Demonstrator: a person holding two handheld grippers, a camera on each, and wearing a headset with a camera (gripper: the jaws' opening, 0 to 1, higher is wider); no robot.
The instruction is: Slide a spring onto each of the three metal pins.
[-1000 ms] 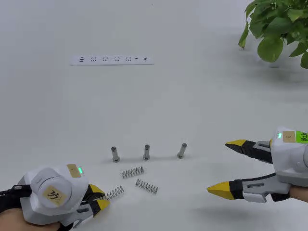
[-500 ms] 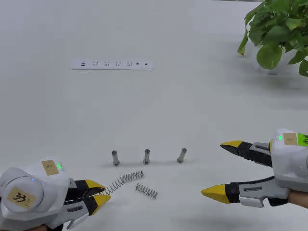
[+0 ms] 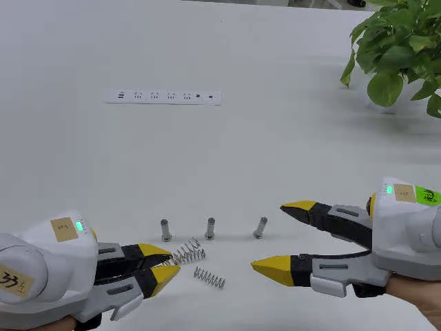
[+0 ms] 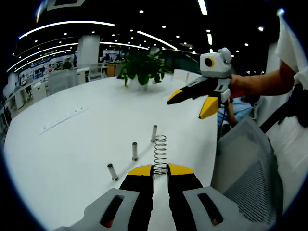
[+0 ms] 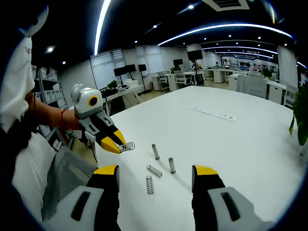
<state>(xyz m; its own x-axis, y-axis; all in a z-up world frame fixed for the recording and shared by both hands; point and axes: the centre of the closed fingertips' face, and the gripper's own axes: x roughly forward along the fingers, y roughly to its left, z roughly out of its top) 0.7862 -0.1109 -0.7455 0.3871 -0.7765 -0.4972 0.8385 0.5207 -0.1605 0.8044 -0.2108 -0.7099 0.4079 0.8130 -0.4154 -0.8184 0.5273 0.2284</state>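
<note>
Spring gripped by left tongs
Right tongs are held released, jaws spread, near 3 upright pins.

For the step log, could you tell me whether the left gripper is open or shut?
Shut: the left gripper pinches one end of a spring between its yellow tips.

A plain white table bears three short grey metal pins standing upright in a row, two small coiled wire springs lying near them, and a long white power strip well behind.
</note>
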